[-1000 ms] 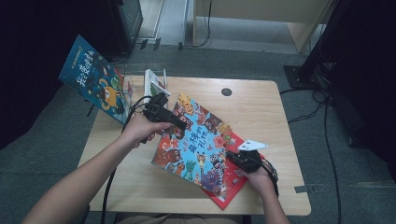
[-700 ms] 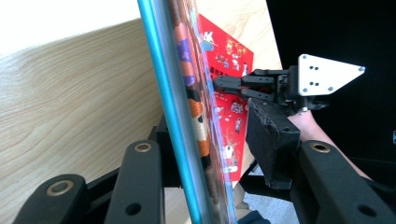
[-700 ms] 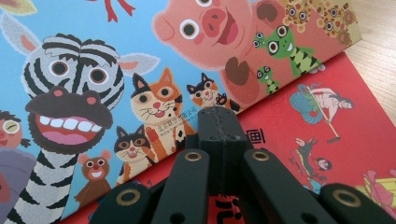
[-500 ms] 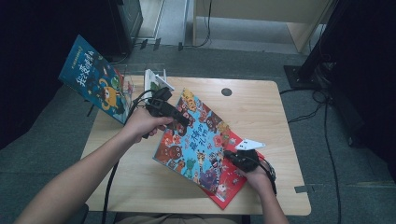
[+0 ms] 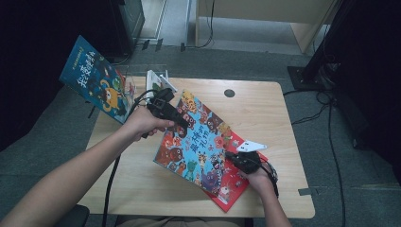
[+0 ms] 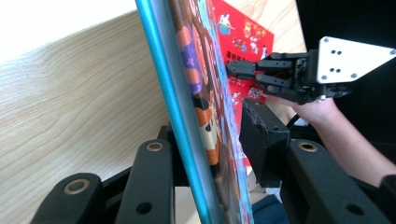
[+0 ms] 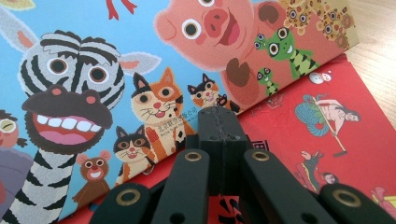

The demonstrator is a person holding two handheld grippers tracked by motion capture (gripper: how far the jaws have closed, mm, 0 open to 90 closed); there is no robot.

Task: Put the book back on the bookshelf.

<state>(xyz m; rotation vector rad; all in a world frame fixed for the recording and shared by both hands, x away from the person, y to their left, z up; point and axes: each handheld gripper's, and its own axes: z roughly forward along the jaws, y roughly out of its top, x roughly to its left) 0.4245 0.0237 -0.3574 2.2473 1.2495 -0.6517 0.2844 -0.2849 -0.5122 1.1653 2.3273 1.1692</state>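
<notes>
A blue picture book point(image 5: 198, 142) with cartoon animals lies slanted over a red book point(image 5: 234, 182) on the wooden table point(image 5: 265, 109). My left gripper point(image 5: 182, 122) reaches over the blue book's upper left edge. That edge point(image 6: 187, 93) stands between its jaws point(image 6: 212, 126), which have just been closing; a narrow gap still shows between one pad point(image 6: 261, 140) and the cover. My right gripper point(image 5: 230, 155) is shut, with its tips point(image 7: 219, 116) down on the red book point(image 7: 327, 130) at the blue book's point(image 7: 116, 46) lower edge. The left gripper view also shows the right gripper point(image 6: 233, 70) farther off.
A second blue book point(image 5: 94, 85) leans at the table's far left corner beside a clear rack point(image 5: 158, 80) with white items. A round cable hole point(image 5: 229, 93) sits near the far edge. Cables point(image 5: 331, 142) trail over the floor on the right.
The left hand has shifted slightly along the blue book's upper left edge. Both books and the right gripper have stayed where they were.
</notes>
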